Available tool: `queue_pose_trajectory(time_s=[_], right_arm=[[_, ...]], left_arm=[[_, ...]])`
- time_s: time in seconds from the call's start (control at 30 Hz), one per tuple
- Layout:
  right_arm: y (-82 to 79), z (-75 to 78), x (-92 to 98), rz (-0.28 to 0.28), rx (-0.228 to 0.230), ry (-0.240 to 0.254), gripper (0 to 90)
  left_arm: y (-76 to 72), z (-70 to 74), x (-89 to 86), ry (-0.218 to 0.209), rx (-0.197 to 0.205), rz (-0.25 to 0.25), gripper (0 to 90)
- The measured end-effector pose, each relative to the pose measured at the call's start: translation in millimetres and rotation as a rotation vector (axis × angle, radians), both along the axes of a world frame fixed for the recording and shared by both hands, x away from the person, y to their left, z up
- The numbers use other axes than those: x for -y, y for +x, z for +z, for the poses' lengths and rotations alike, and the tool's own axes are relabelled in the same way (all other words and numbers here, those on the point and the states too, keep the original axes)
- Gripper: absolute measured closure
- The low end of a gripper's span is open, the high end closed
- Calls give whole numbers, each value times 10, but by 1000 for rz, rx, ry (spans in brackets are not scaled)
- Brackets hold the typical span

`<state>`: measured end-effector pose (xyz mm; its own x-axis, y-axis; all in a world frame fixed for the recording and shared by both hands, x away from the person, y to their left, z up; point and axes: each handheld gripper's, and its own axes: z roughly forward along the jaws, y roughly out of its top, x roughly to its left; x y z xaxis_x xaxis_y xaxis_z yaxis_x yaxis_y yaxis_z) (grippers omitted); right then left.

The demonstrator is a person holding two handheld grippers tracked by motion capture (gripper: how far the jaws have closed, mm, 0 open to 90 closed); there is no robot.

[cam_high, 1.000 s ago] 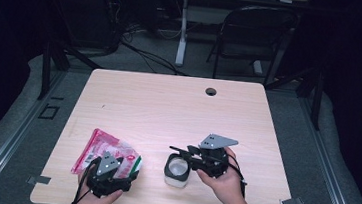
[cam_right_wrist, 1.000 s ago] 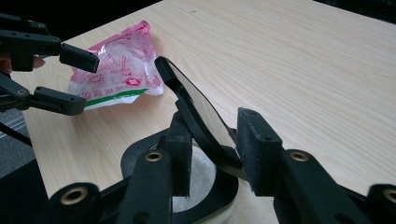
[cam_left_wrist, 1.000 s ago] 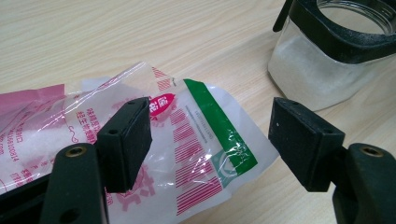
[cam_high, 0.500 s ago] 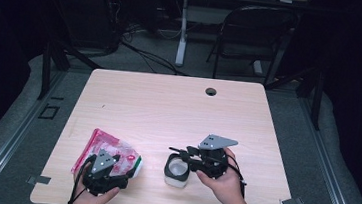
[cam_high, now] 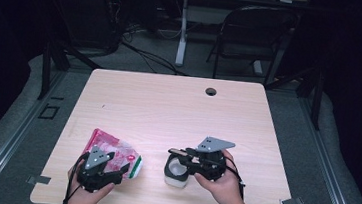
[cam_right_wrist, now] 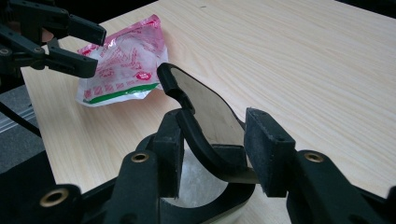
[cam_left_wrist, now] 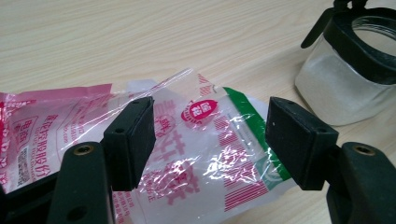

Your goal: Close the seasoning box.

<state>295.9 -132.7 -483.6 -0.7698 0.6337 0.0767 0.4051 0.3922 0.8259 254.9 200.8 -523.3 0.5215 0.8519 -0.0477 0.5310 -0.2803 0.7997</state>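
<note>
Lay flat nr front-left table edge: crinkly pink/white plastic bag [cam_high: 114, 152] w/ green stripe. Just right of it stood clear jar [cam_high: 177, 170], black-rimmed, white powder inside.

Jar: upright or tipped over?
Upright. The jar stands on the table with its open mouth up; the right tool holds a scoop over it.

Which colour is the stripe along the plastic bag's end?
Green, on the plastic bag; the left gripper view shows it best.

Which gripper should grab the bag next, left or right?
Left. The left gripper is open with its jaws straddling the plastic bag. The right gripper is occupied, jaws around the black lid tab on the jar.
</note>
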Motion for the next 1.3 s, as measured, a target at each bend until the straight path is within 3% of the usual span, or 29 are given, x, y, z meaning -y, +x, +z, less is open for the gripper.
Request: queue_pose_trajectory(time_s=[0.37,1.3], right_arm=[[-45,-36,-26,-4,21,-20,544],[-72,-27,-64,24,13,-38,516]], left_arm=[[33,5,-36,-9,5,13,337],[41,5,-64,-6,3,21,337]])
